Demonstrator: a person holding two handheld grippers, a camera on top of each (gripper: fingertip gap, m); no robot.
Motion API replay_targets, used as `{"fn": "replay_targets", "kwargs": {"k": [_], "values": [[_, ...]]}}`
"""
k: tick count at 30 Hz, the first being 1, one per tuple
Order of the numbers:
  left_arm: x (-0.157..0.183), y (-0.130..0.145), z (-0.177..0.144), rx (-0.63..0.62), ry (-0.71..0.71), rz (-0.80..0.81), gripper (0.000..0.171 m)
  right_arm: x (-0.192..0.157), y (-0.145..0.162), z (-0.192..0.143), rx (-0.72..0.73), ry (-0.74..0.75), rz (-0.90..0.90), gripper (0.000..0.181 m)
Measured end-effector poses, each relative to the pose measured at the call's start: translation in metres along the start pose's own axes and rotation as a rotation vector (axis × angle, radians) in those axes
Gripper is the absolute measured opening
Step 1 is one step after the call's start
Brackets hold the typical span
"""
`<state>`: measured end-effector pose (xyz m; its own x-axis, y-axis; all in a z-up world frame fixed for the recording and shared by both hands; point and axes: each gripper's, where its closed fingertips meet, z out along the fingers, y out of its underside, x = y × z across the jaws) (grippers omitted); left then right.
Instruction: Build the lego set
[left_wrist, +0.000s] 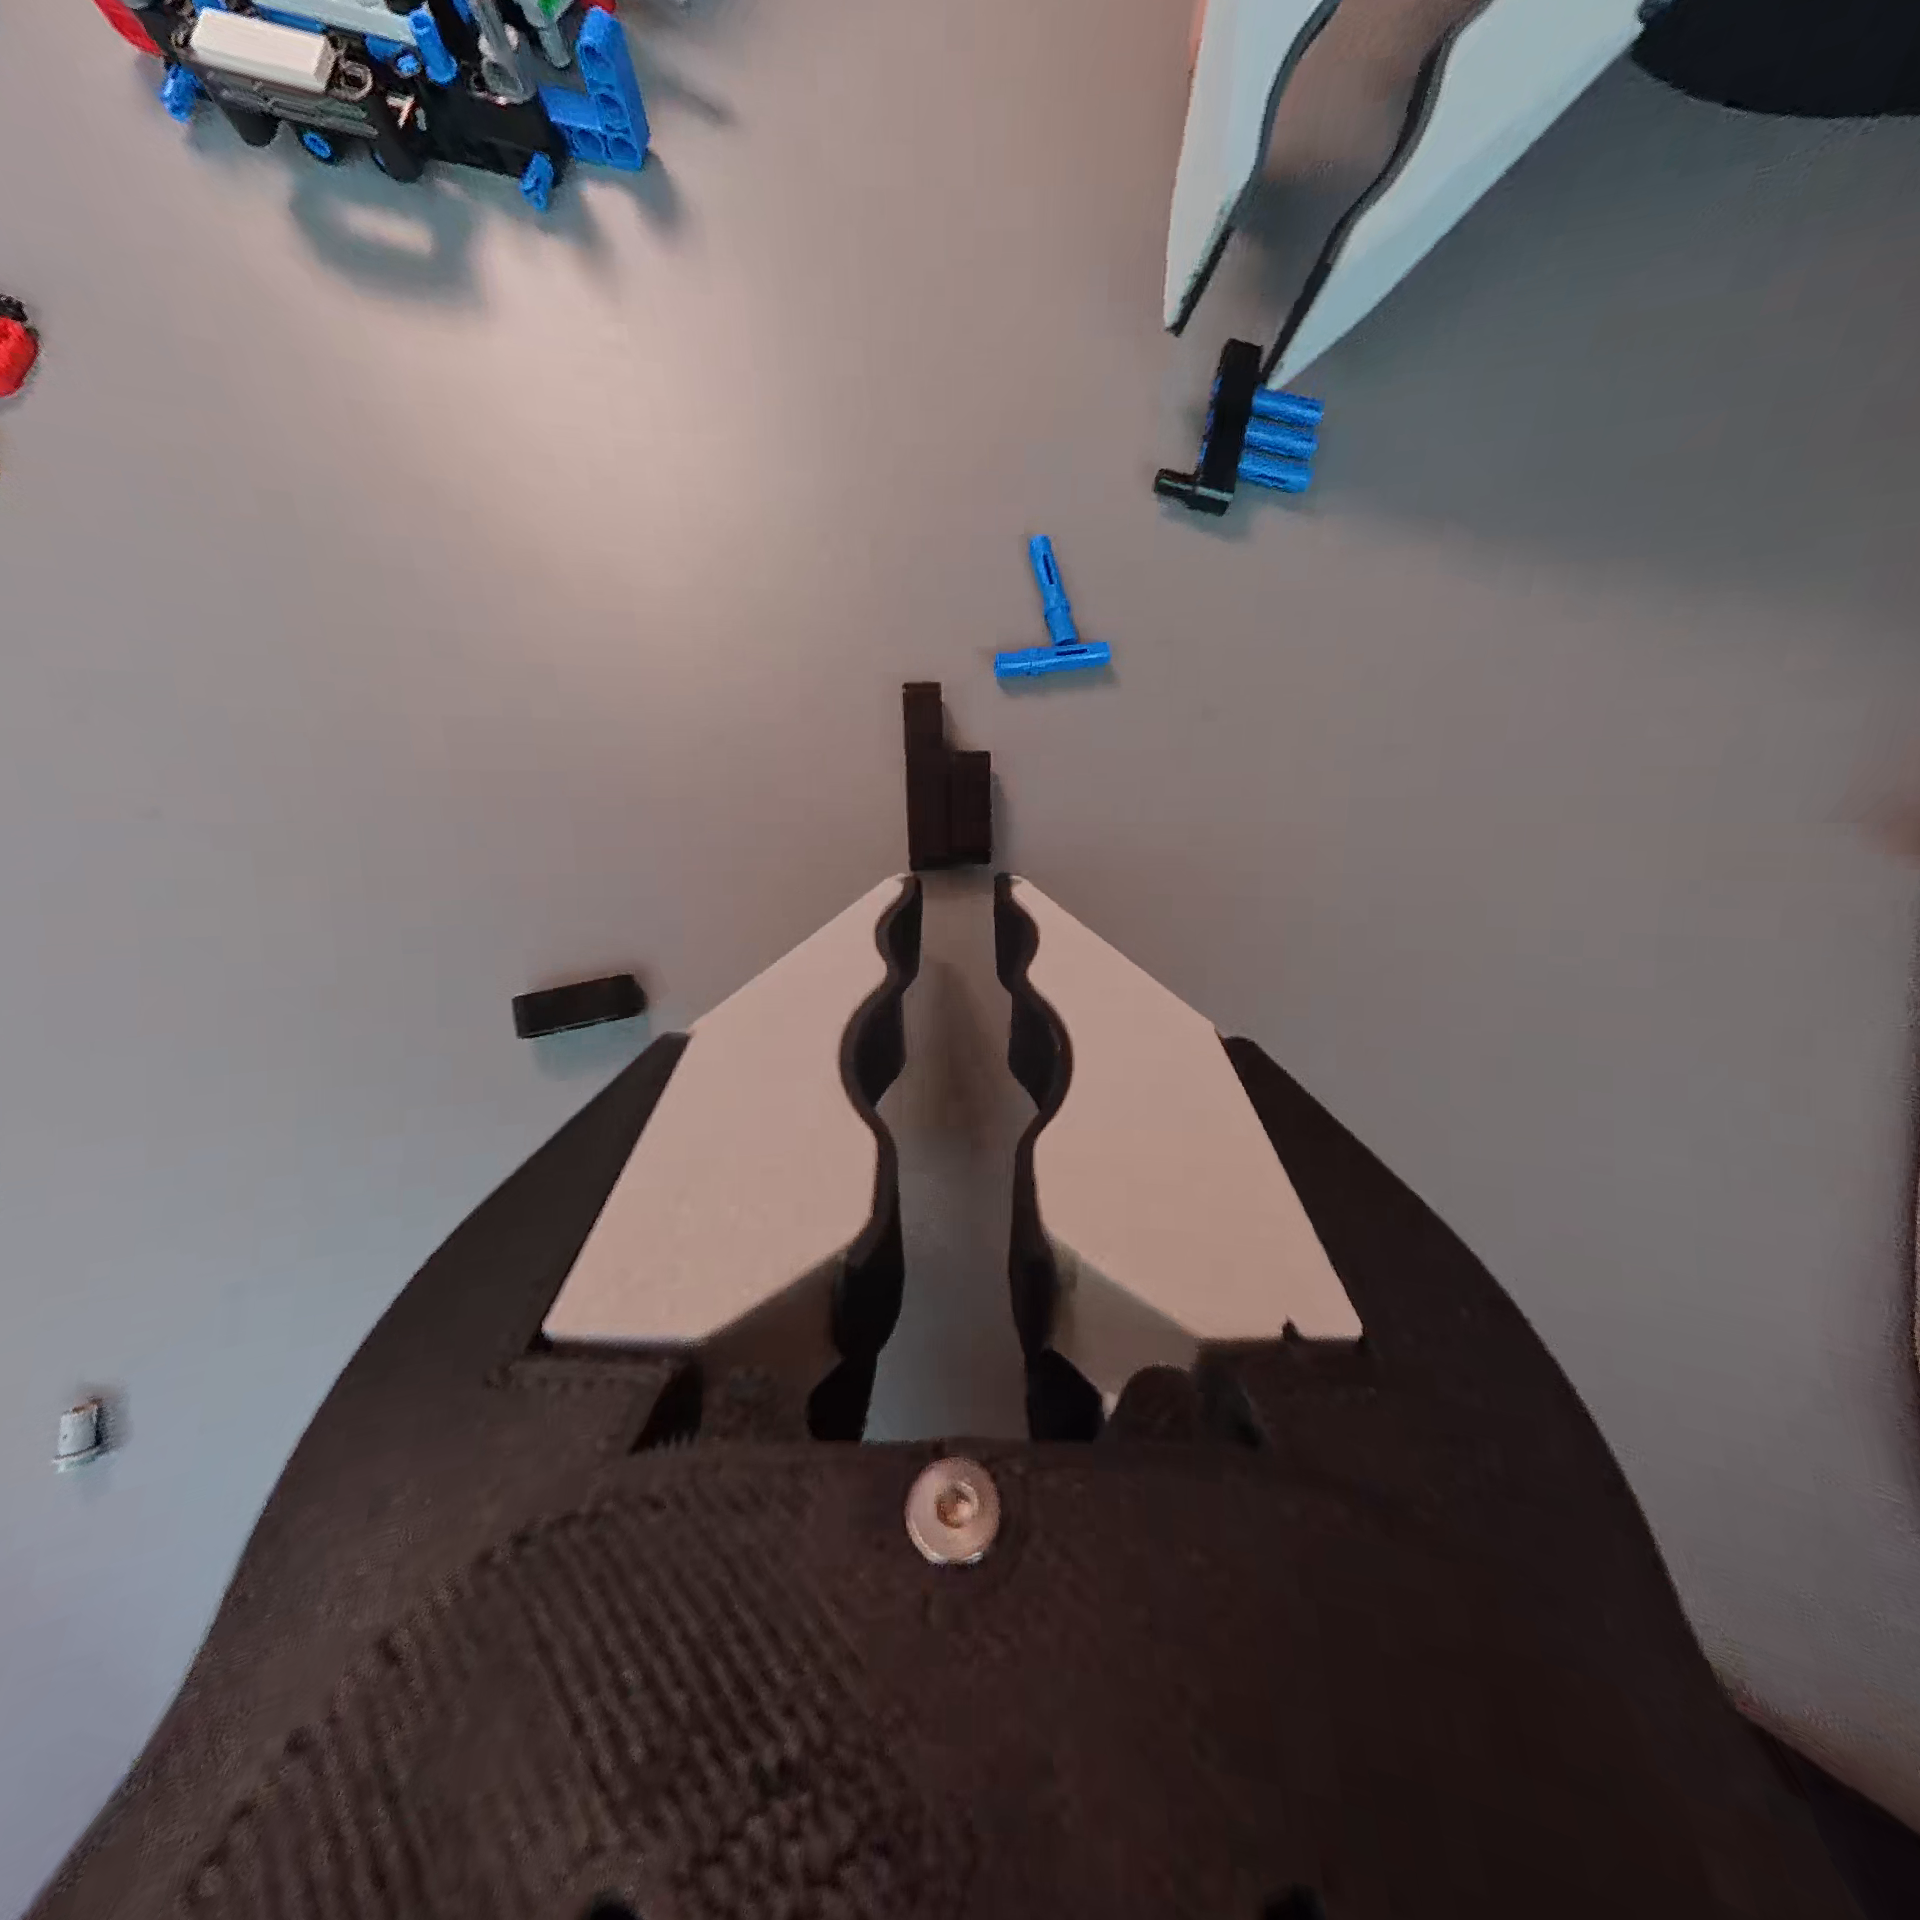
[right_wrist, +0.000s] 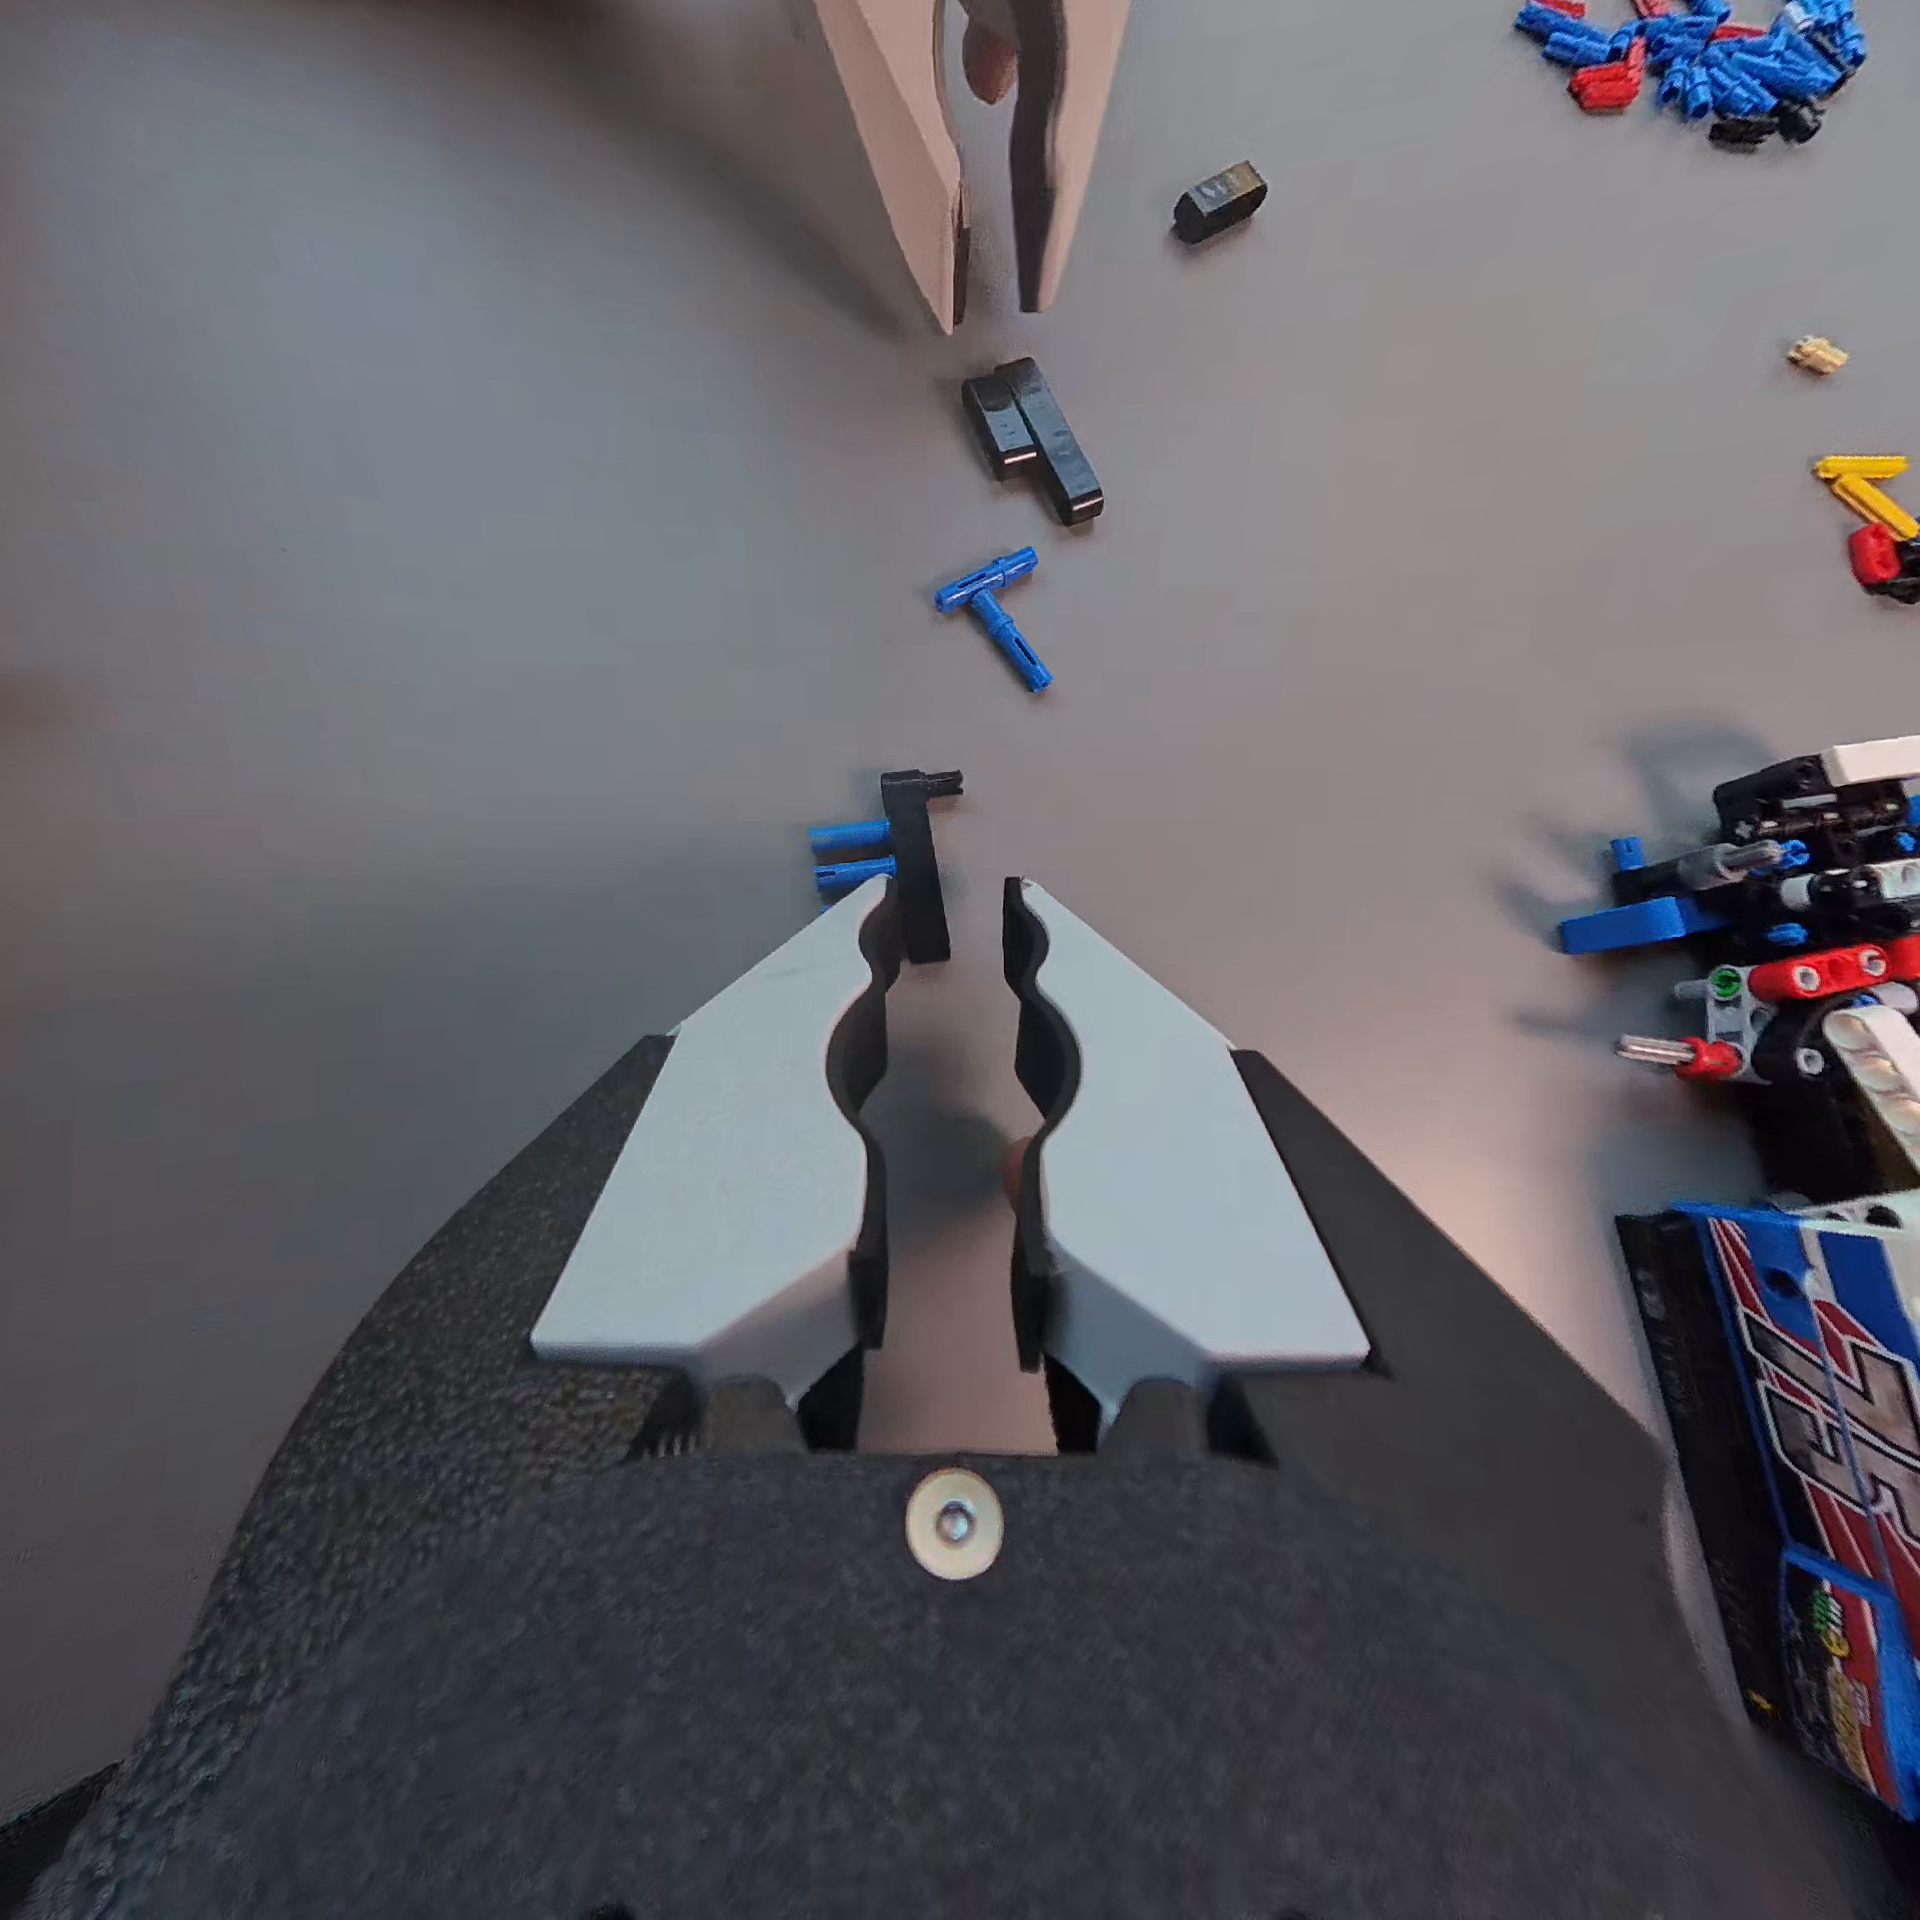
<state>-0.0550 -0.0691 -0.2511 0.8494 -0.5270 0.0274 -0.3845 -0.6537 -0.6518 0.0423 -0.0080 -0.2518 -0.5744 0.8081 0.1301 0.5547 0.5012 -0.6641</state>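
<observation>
Two black beams (left_wrist: 945, 784), joined side by side with one standing longer than the other, lie on the grey table (left_wrist: 416, 623) directly ahead of the left gripper (left_wrist: 957, 883), whose tongs are parted and empty. Between the two tools rest two loose blue pins (left_wrist: 1051, 623) forming a T. Farther on, the right gripper (right_wrist: 948, 888), also parted, has a black L-shaped piece (right_wrist: 920, 873) carrying blue pins between its tips; whether the left tong touches it cannot be told. The step in hand appears to be picking up both subassemblies for mating. It would go best with each tool closing squarely on the flat sides of its part, leaving pins and holes exposed and aligned before pressing. At the table's edge sit the partly built vehicle (left_wrist: 416, 83), black, blue and white, a lone black beam (left_wrist: 578, 1006), and a heap of spare blue and red parts (right_wrist: 1704, 62).
</observation>
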Motion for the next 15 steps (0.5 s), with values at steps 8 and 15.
{"fn": "replay_targets", "kwargs": {"k": [8, 15], "values": [[0.007, -0.002, 0.011, -0.018, -0.019, 0.055, 0.023, 0.002, 0.000, 0.000, 0.015, -0.001, 0.003, 0.013], [0.009, -0.005, 0.017, -0.008, -0.009, 0.032, 0.018, 0.003, -0.002, -0.002, 0.034, 0.002, 0.010, 0.013]]}}
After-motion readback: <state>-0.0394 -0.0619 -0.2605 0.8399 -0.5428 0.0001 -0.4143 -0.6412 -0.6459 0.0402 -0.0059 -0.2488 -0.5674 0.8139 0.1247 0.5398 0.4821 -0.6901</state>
